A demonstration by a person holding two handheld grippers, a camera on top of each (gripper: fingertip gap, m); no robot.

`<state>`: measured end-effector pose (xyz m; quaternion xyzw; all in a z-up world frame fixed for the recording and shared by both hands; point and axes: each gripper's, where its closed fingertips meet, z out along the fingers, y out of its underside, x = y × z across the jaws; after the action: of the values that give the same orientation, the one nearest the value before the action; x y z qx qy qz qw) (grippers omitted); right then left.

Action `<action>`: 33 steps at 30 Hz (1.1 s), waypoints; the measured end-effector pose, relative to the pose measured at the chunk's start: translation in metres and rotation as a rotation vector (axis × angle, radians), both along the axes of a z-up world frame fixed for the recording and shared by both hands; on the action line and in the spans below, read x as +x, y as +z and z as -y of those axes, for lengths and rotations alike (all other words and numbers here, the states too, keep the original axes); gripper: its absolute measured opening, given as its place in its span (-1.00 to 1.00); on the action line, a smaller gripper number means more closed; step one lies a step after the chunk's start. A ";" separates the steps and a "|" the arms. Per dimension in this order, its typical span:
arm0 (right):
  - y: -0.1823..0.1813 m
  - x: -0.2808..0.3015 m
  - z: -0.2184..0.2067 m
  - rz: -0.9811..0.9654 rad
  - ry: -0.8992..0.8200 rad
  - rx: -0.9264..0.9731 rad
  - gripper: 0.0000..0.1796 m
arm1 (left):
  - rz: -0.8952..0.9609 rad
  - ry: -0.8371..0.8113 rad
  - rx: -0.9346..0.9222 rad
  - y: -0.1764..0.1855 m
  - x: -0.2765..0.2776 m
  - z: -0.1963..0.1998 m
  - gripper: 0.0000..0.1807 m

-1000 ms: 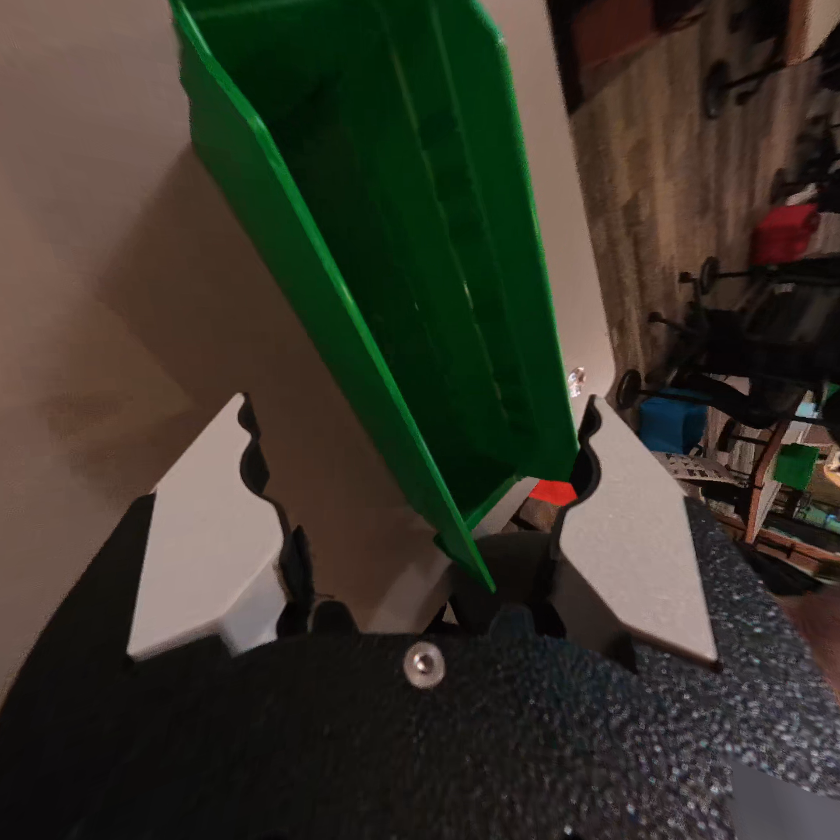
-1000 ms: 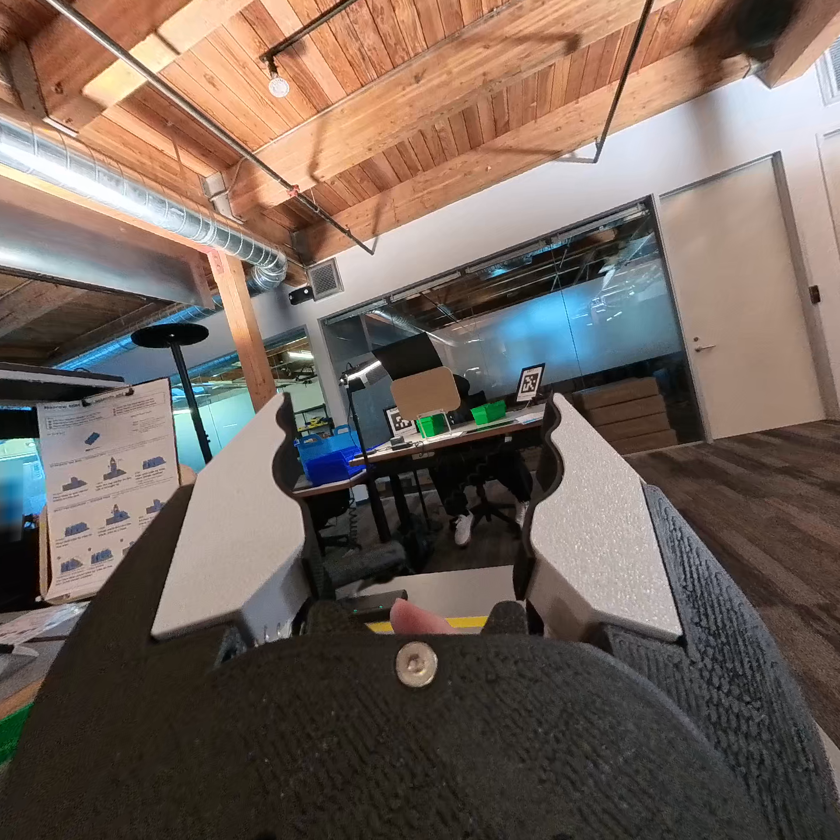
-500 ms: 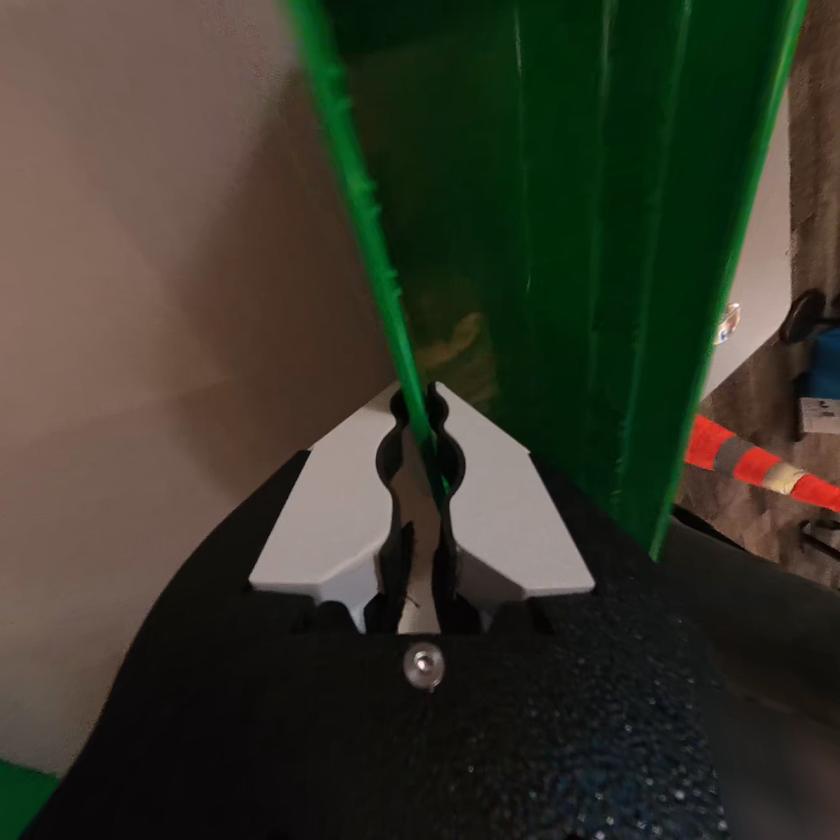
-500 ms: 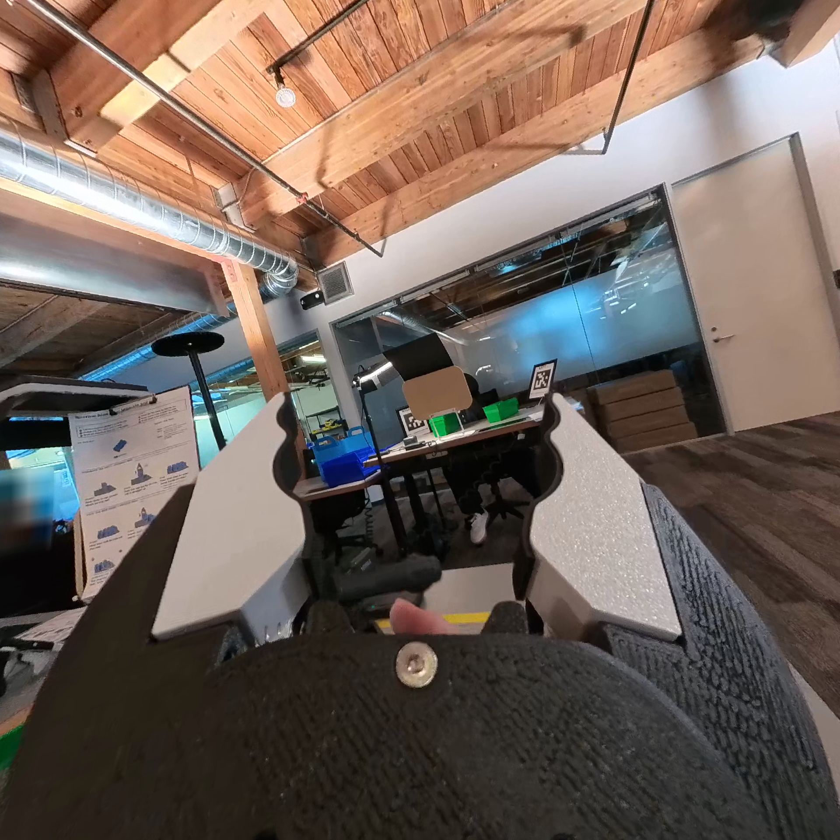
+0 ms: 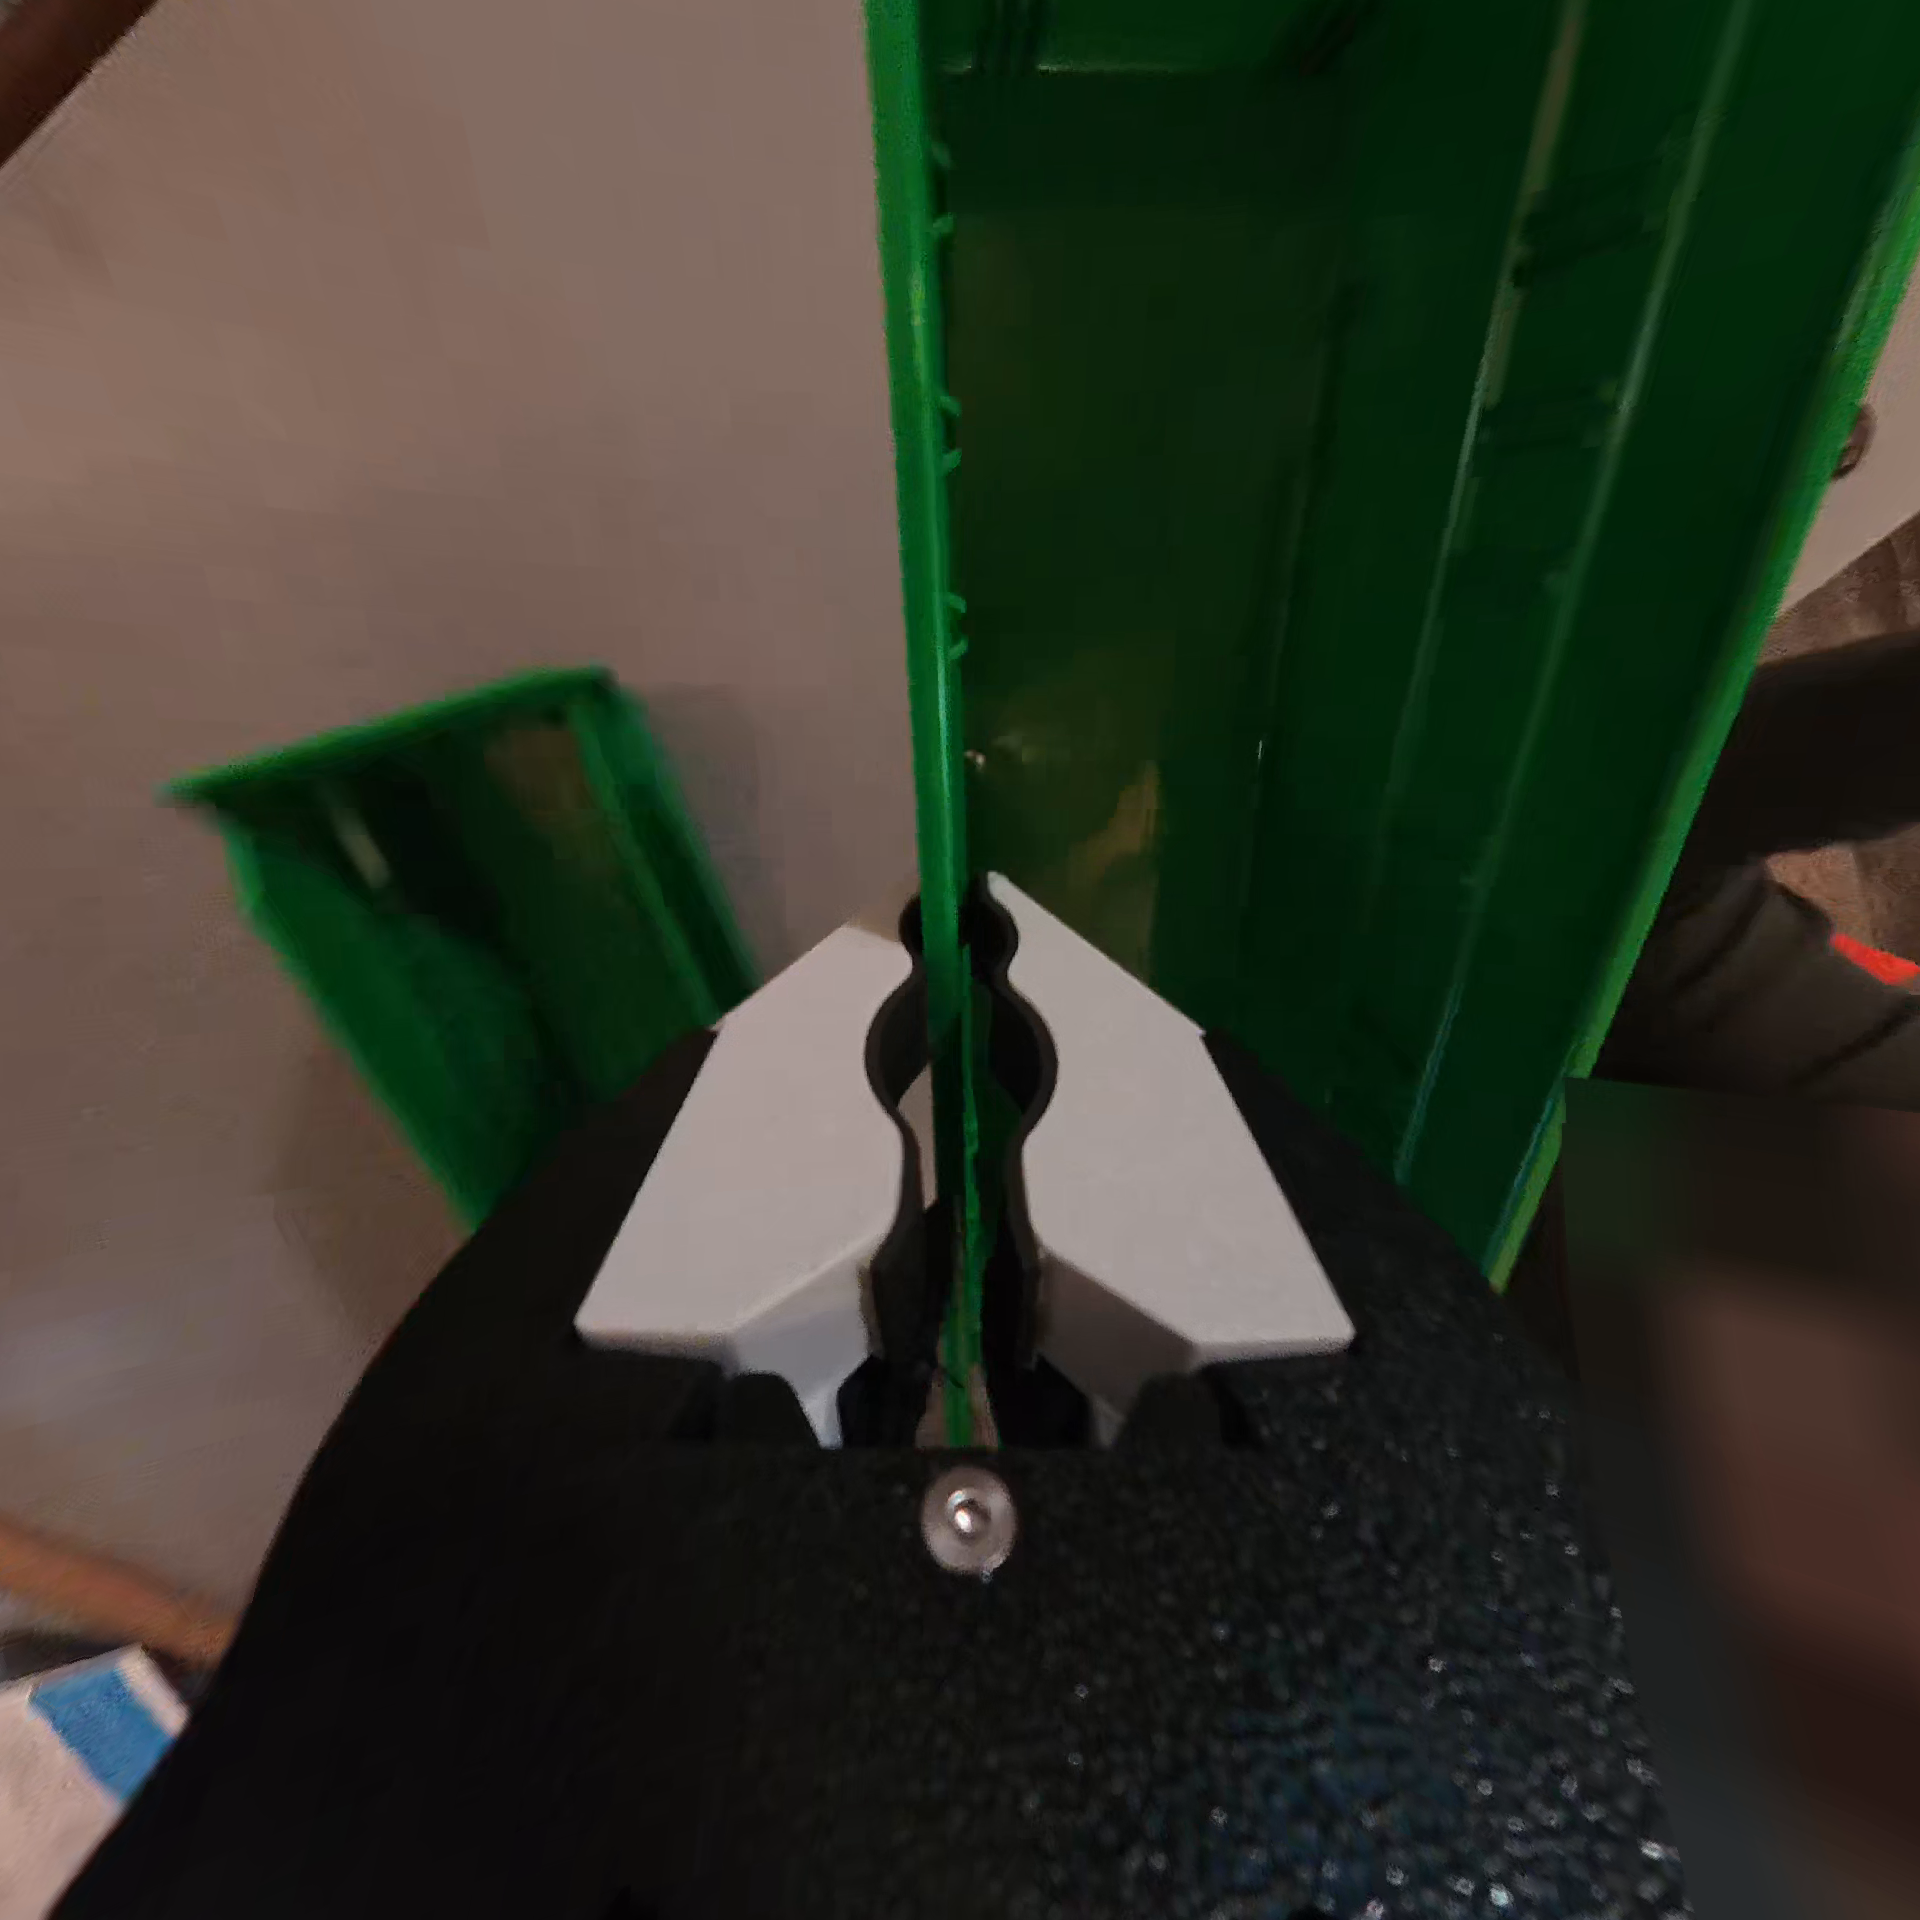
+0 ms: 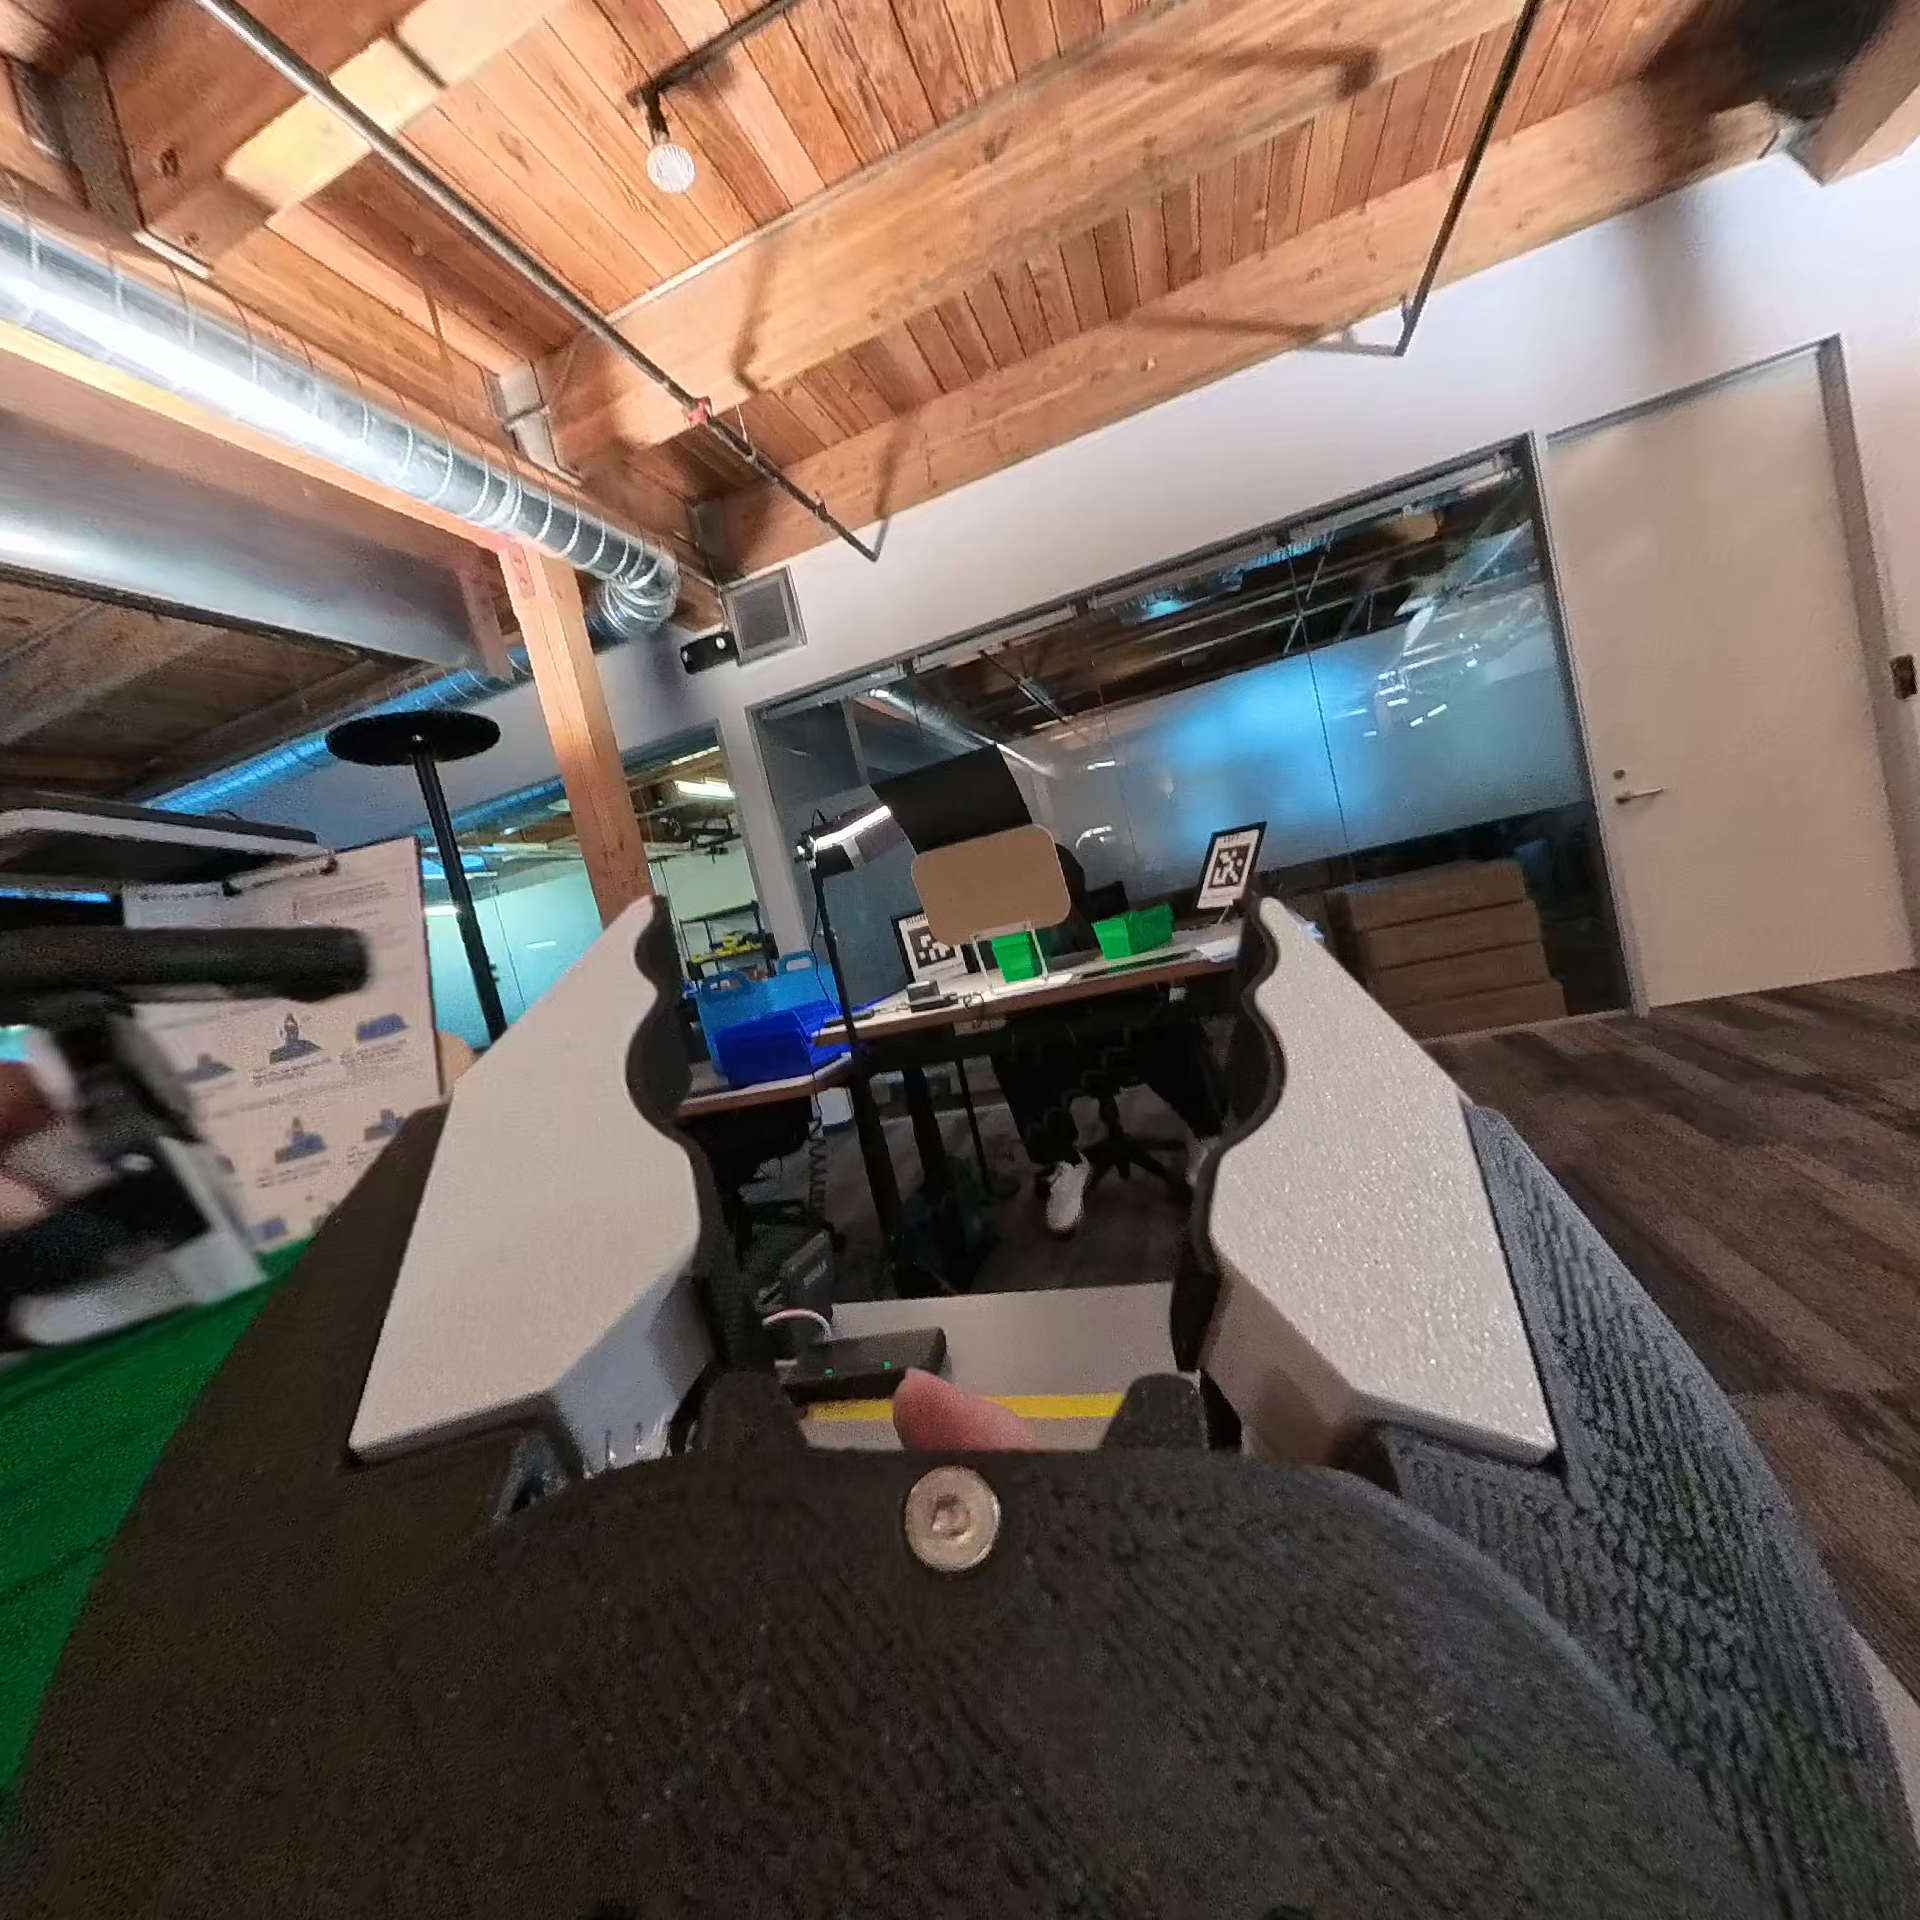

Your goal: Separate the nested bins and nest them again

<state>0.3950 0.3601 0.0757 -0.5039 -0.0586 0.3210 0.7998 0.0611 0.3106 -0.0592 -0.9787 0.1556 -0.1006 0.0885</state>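
Left wrist view: the left gripper (image 5: 961,935) is clamped on the side wall of a green bin (image 5: 1351,623) — a second green bin (image 5: 457,935) lies just left of it on the pale table (image 5: 416,416). The right gripper (image 6: 951,1029) gapes wide, empty.

Right gripper (image 6: 951,1049) jaws wide apart, nothing between, pointing up into an office. Fingertip (image 6: 951,1418) shows at its base. Desk (image 6: 1091,977) with green bins (image 6: 1132,930) far ahead; green surface (image 6: 94,1455) lower left.
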 end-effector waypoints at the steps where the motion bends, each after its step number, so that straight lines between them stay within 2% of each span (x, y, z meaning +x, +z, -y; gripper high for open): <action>1: -0.002 -0.004 -0.004 0.011 0.001 -0.010 0.18 | -0.018 0.026 -0.003 0.006 -0.020 0.012 -0.98; 4: -0.008 -0.017 -0.012 0.054 0.012 -0.040 0.19 | -0.081 0.113 -0.036 0.010 -0.079 0.046 -0.97; 7: -0.011 -0.027 -0.016 0.085 0.018 -0.056 0.20 | -0.122 0.200 -0.071 0.000 -0.126 0.074 -0.97; 12: -0.014 -0.034 -0.020 0.115 0.005 -0.068 0.20 | -0.129 0.311 -0.071 -0.020 -0.169 0.090 -0.98; 17: -0.016 -0.040 -0.023 0.114 0.038 -0.082 0.20 | -0.104 0.297 -0.109 -0.040 -0.159 0.091 -0.98; 26: -0.017 -0.054 -0.021 0.134 0.089 -0.082 0.20 | -0.228 0.290 -0.096 -0.029 -0.170 0.080 -0.98; 33: -0.017 -0.054 -0.021 0.123 0.105 -0.084 0.20 | -0.117 0.296 -0.123 -0.041 -0.161 0.078 -0.98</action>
<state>0.3413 0.3810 0.0588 -0.5519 -0.1204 0.3329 0.7551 -0.1002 0.2329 -0.0998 -0.9987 0.0082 -0.0387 0.0331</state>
